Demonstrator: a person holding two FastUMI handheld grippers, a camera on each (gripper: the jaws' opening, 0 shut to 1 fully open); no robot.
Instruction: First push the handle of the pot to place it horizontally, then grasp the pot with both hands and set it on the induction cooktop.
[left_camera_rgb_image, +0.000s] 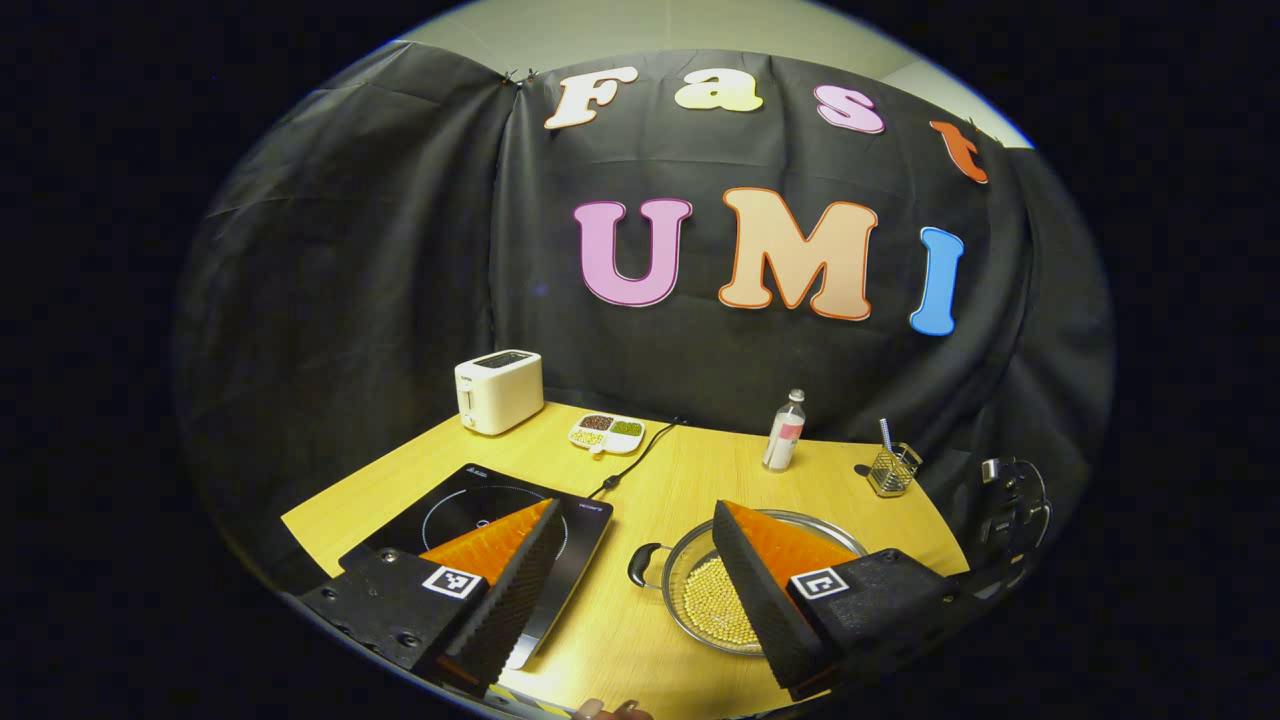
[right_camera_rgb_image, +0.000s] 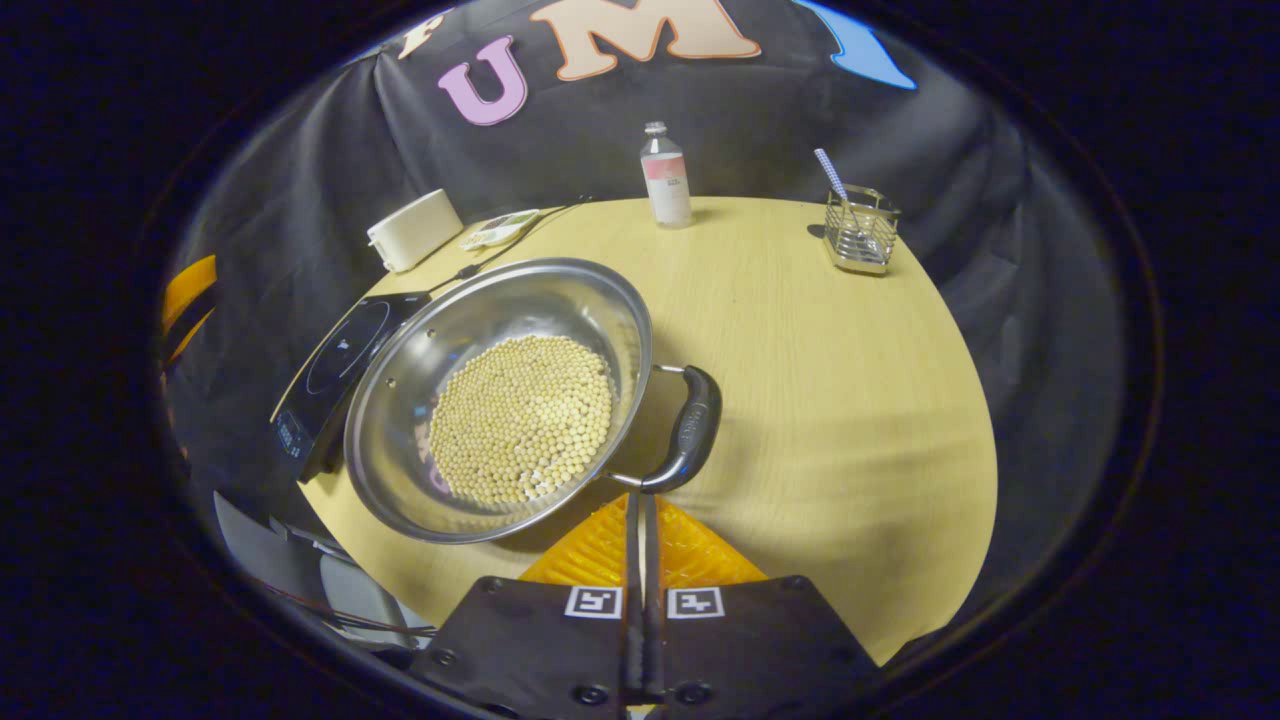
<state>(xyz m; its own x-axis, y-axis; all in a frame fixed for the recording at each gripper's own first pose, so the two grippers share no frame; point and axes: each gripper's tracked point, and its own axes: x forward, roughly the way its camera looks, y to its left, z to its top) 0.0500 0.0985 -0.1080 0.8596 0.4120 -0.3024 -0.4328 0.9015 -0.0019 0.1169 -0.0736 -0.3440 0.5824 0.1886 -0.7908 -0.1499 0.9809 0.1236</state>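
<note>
- Right claw (right_camera_rgb_image: 640, 520) was fully closed, fingers pressed together w/ nothing between them. Its tip sat at the lower end of the near pot handle (right_camera_rgb_image: 690, 425); looked like touching or just short, can't tell. Closed fingers make a stiff poker, which suits pushing the handle round.
- Pot (right_camera_rgb_image: 500, 400), steel and shallow, stood on the bench (right_camera_rgb_image: 850, 400) toward its near edge, just right of the induction cooktop (right_camera_rgb_image: 340, 370), rim almost at the cooktop's side. Not yet on it. Bottom covered w/ small pale beans (right_camera_rgb_image: 520, 420), so it needs level carrying.
- Left claw (left_camera_rgb_image: 635, 560) was wide open, empty, held above the bench's near edge, one finger over the cooktop (left_camera_rgb_image: 480, 510), other over the pot (left_camera_rgb_image: 700, 590). Prob. waiting for the 2-handed lift.
- Pot's other handle (left_camera_rgb_image: 645, 565) pointed toward the cooktop.
- Along the far edge, well clear: toaster (left_camera_rgb_image: 498, 390), divided dish (left_camera_rgb_image: 606, 433), bottle (left_camera_rgb_image: 785, 432), wire holder (left_camera_rgb_image: 892, 468).
- Judgement: still the push step; grasp & lift not begun.
</note>
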